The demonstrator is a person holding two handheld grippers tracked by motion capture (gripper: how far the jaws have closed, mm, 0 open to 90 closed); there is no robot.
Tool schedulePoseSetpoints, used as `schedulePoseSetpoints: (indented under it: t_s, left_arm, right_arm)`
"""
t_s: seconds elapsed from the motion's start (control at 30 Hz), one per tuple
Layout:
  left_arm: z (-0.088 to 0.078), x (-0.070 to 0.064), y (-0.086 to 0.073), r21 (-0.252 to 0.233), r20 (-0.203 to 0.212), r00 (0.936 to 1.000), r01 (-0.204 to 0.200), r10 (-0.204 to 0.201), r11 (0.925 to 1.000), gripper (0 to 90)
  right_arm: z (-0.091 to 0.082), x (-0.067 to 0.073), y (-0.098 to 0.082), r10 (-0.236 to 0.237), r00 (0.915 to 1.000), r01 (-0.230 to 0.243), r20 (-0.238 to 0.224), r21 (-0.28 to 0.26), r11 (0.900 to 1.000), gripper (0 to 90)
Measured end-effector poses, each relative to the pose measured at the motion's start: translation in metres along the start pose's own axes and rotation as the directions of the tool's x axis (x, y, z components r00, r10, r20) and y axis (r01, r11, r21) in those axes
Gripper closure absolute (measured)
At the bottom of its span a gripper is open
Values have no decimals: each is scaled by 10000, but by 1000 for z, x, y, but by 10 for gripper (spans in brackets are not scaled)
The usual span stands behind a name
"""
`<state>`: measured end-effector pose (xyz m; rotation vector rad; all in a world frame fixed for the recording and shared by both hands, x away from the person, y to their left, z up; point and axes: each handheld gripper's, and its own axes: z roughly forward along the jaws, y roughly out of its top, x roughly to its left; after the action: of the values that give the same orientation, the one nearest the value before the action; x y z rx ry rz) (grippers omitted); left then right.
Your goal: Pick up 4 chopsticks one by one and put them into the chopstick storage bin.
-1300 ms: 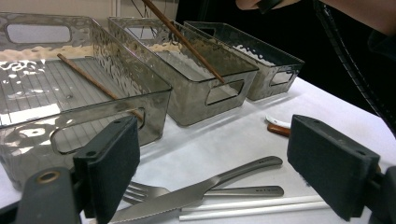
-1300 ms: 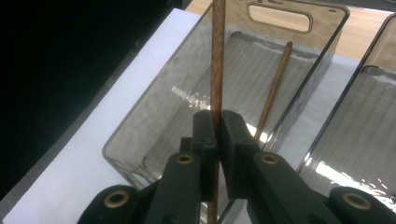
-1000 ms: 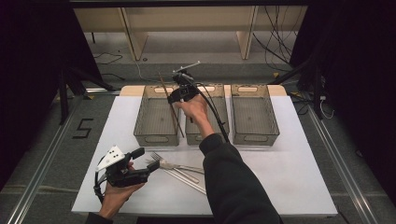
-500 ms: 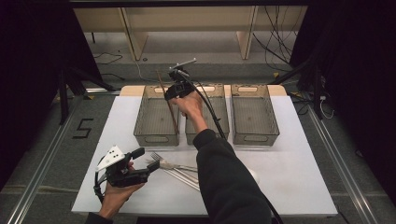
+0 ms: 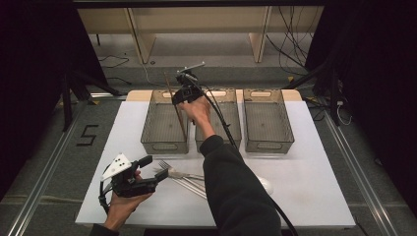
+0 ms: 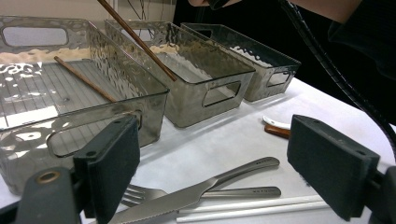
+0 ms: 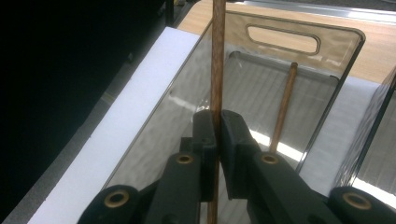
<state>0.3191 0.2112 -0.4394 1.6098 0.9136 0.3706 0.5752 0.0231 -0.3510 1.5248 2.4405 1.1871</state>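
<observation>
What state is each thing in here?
Right gripper: shut on the held chopstick.
Left gripper: open, holding nothing.
Second chopstick: lying in the left bin.
Fork, knife: lying on the table.

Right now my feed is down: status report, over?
Right gripper shut on brown chopstick above left bin. Left gripper open over cutlery. Nothing in the way.

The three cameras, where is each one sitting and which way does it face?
High view: above the person's side, facing forward and down on the white table; both forearms show.
Left gripper view: on the left claw, low over the table, facing the three bins; open jaws show.
Right gripper view: on the right claw, over the left bin; jaws clamp a brown chopstick.
All share that chopstick.
</observation>
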Motion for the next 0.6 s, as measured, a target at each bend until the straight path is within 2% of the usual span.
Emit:
schedulePoseSetpoints:
  t_s: [0.6]
  left_arm:
    - [0,0,0,-14,19,10000,25,-25,10000,167]
  right_arm:
    - [11,1,-2,-31,9998,36,183,-288,9996,854]
